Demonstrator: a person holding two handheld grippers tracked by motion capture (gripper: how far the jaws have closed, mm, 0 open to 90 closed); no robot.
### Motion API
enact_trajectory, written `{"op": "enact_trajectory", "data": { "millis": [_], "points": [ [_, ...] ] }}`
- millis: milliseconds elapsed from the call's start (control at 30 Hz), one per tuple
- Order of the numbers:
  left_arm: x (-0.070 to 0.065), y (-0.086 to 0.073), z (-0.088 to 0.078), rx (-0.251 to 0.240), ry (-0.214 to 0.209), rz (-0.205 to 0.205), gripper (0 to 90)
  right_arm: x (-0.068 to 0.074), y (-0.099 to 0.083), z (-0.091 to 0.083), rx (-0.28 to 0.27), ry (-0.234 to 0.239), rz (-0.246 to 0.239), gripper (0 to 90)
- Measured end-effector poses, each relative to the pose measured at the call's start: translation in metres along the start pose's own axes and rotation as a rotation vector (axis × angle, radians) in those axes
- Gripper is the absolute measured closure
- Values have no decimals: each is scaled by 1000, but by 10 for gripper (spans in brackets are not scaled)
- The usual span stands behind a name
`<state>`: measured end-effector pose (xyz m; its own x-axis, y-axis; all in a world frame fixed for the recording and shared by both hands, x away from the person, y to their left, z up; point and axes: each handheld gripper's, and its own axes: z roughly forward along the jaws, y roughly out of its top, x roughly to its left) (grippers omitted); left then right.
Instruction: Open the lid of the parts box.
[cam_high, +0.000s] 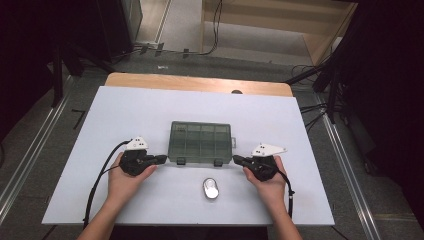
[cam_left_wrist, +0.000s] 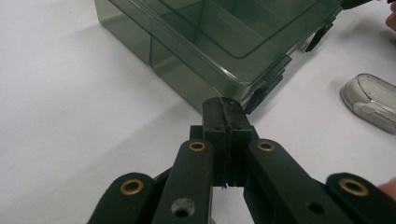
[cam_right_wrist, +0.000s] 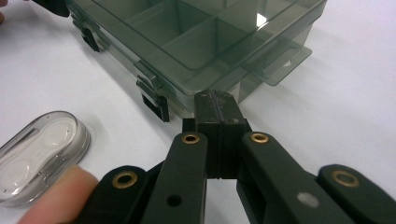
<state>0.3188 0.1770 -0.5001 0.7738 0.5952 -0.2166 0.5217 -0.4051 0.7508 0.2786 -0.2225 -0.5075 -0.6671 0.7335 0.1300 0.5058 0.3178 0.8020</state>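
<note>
Green see-through box (cam_high: 200, 141) with little compartments sits shut in the middle of the white bench (cam_high: 150, 107), its two dark latches facing the person. Left claw (cam_high: 162, 159) and right claw (cam_high: 235, 159) point at its near corners from each side, both pressed together and pinching nothing. Near the latches lies a small clear case (cam_high: 211, 188), between the person's two hands.

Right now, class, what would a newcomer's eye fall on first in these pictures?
A smoky green compartment box, lid shut, sits mid-table on the white board. The left gripper and right gripper, both shut, flank its near corners. A small clear oval case lies nearer the person, between the hands.
</note>
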Motion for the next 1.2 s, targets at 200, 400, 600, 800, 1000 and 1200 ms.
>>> {"op": "enact_trajectory", "data": {
  "millis": [200,400,600,800,1000,1200],
  "points": [
    [0,0,1,5,3,4,895,0,-2,2,32,6,-24,883],
    [-1,0,0,3,3,9,895,1,-2,2,36,4,-38,883],
    [-1,0,-1,1,3,16,895,1,-1,1,33,5,-45,883],
    [-4,0,2,16,8,35,895,1,-2,3,45,1,-50,883],
    [-4,2,-2,13,13,43,895,1,-2,4,52,-1,-57,883],
    [-4,3,-2,14,16,51,893,1,-2,4,57,-4,-59,883]
  ]
}}
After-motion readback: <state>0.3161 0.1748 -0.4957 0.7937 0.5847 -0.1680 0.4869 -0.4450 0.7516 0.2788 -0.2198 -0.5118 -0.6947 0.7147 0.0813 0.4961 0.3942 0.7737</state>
